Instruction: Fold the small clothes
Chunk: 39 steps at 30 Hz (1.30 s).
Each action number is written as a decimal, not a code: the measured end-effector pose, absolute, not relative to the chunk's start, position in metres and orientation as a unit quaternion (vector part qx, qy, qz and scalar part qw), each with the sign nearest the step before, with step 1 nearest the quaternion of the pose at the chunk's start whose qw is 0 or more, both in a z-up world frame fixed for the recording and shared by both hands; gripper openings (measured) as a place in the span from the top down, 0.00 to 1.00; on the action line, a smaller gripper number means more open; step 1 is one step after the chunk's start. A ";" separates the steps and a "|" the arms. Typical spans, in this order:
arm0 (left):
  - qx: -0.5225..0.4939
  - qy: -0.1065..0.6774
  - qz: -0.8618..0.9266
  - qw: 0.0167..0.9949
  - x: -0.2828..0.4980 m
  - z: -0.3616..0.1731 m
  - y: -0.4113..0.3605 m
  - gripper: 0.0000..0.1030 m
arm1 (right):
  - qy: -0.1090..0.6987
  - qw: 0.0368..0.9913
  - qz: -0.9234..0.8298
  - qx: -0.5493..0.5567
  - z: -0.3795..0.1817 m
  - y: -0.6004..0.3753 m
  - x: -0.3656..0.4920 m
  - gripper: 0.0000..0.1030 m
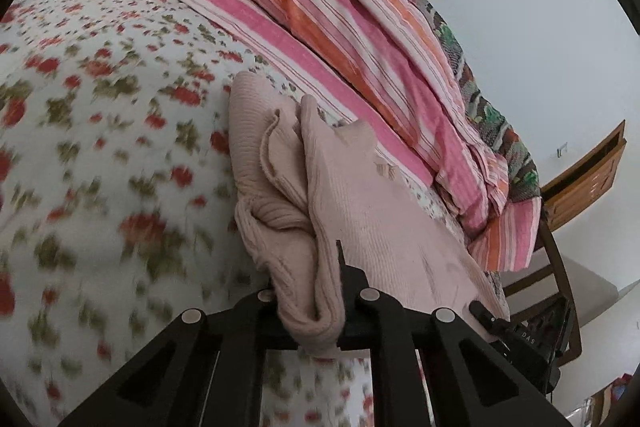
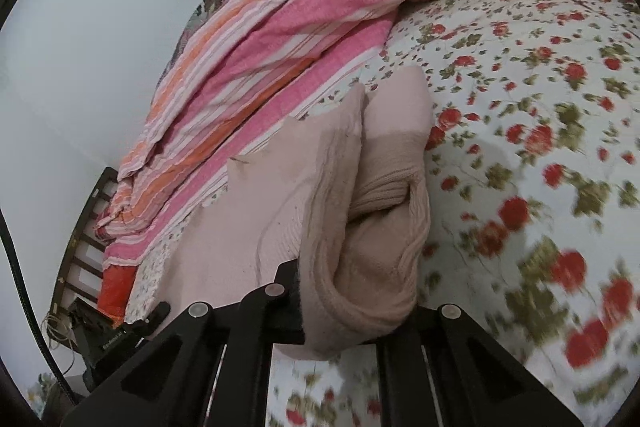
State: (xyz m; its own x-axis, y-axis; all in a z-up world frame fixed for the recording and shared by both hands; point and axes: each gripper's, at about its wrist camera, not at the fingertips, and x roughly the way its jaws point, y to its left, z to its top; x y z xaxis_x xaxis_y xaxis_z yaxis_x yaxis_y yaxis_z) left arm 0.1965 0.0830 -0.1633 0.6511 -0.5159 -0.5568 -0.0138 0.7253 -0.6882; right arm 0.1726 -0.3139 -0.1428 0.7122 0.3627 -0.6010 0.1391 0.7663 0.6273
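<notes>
A pale pink ribbed knit garment point(image 1: 360, 211) hangs stretched between my two grippers above the flowered bedspread point(image 1: 100, 147). My left gripper point(image 1: 320, 311) is shut on one bunched edge of it, the cloth wrapped over the fingers. In the right wrist view my right gripper point(image 2: 352, 311) is shut on the other bunched edge of the same garment point(image 2: 280, 211). The far gripper point(image 1: 492, 319) shows at the cloth's other end in the left view, and the left one point(image 2: 152, 315) in the right view. The fingertips are mostly hidden by fabric.
A pink and orange striped quilt point(image 1: 340, 39) is heaped along the far side of the bed by the white wall. A wooden chair point(image 1: 560, 259) and wooden furniture point(image 1: 588, 183) stand beyond the bed's end. The flowered bedspread point(image 2: 540, 147) spreads to the side.
</notes>
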 end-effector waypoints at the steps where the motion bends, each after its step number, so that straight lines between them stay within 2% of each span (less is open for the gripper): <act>1: -0.340 0.390 -0.150 0.843 0.190 -0.163 0.083 0.90 | 0.374 0.863 0.066 0.332 -0.141 -0.314 0.166 0.91; 14: -0.293 0.387 -0.138 0.864 0.108 -0.162 0.062 0.89 | 0.377 0.877 0.077 0.288 -0.142 -0.326 0.088 0.91; 16: -0.278 0.396 -0.128 0.866 0.108 -0.163 0.061 0.82 | 0.393 0.873 0.077 0.280 -0.147 -0.327 0.091 0.83; 17: -0.268 0.402 -0.116 0.868 0.109 -0.162 0.063 0.75 | 0.398 0.873 0.075 0.271 -0.148 -0.328 0.092 0.75; 18: -0.261 0.406 -0.106 0.870 0.108 -0.160 0.065 0.69 | 0.398 0.877 0.072 0.257 -0.146 -0.329 0.092 0.72; 19: -0.254 0.404 -0.097 0.873 0.107 -0.157 0.069 0.67 | 0.391 0.886 0.071 0.238 -0.142 -0.332 0.089 0.72; 21: -0.246 0.388 -0.079 0.885 0.104 -0.147 0.079 0.56 | 0.384 0.896 0.071 0.211 -0.134 -0.336 0.085 0.63; 23: -0.241 0.361 -0.071 0.898 0.105 -0.134 0.087 0.47 | 0.369 0.906 0.065 0.197 -0.124 -0.342 0.083 0.62; 24: -0.237 0.358 -0.070 0.901 0.110 -0.129 0.087 0.47 | 0.358 0.912 0.058 0.193 -0.119 -0.345 0.084 0.59; 27: -0.220 0.360 -0.073 0.904 0.130 -0.118 0.081 0.47 | 0.332 0.924 0.045 0.183 -0.107 -0.348 0.095 0.57; 31: -0.186 0.370 -0.097 0.905 0.168 -0.109 0.058 0.49 | 0.339 0.926 0.038 0.160 -0.101 -0.342 0.134 0.57; 35: -0.109 0.385 -0.112 0.909 0.207 -0.113 0.024 0.53 | 0.345 0.927 0.006 0.144 -0.103 -0.339 0.169 0.57; 39: -0.094 0.413 -0.069 0.903 0.238 -0.128 0.015 0.55 | 0.379 0.913 0.008 0.151 -0.118 -0.339 0.200 0.57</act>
